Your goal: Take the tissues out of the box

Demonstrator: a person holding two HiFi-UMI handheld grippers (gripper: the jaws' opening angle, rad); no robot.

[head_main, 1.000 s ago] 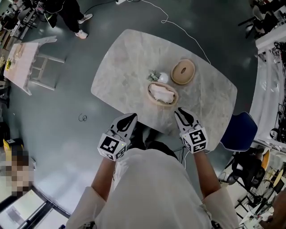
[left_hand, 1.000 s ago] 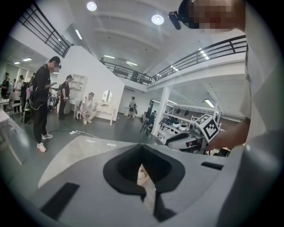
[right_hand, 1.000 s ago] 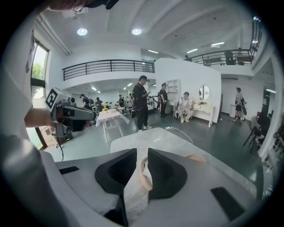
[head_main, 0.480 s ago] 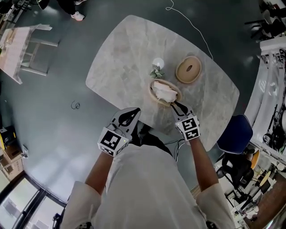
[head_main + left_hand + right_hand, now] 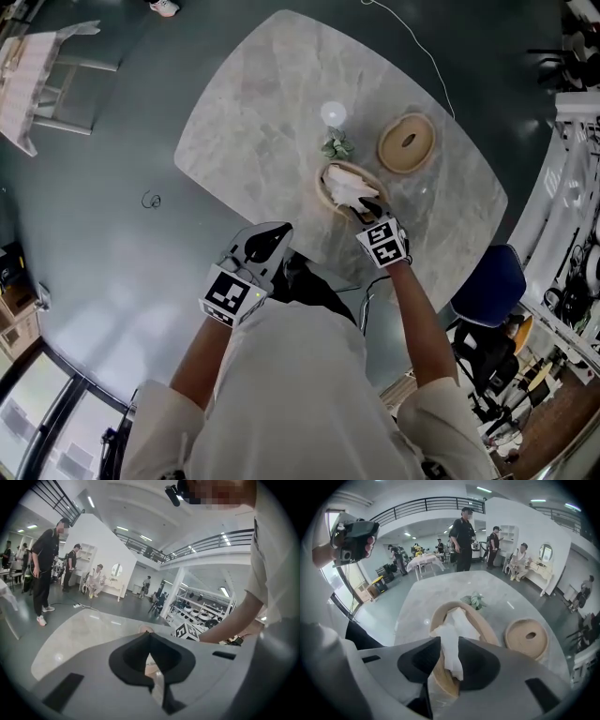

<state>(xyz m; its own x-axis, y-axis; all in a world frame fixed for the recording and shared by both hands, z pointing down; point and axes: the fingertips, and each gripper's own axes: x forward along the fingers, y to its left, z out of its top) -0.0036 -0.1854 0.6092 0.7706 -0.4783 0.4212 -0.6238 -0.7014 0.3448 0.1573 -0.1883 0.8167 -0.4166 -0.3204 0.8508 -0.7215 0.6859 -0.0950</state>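
Note:
A round wooden box (image 5: 328,194) stands on the marble table (image 5: 253,112), full of crumpled white tissues (image 5: 345,187). My right gripper (image 5: 372,208) is at the box's near rim, pointing steeply down. In the right gripper view a tuft of the tissues (image 5: 457,620) rises between the jaws of the right gripper (image 5: 449,640), above the box's rim (image 5: 485,627). These jaws have just been opening and stand apart around the tuft. My left gripper (image 5: 277,228) hangs off the table's near edge; the left gripper (image 5: 149,633) has its tips together and holds nothing.
The box's lid (image 5: 408,143) lies on the table to the right, with a small green plant (image 5: 337,147) and a white ball (image 5: 332,113) behind the box. A cable (image 5: 422,47) crosses the far corner. A blue chair (image 5: 494,281) stands at right. People (image 5: 464,536) stand beyond.
My right gripper has dropped and moved forward from the table's near edge to the box, its jaws now around the tissues. The left gripper has sunk a little.

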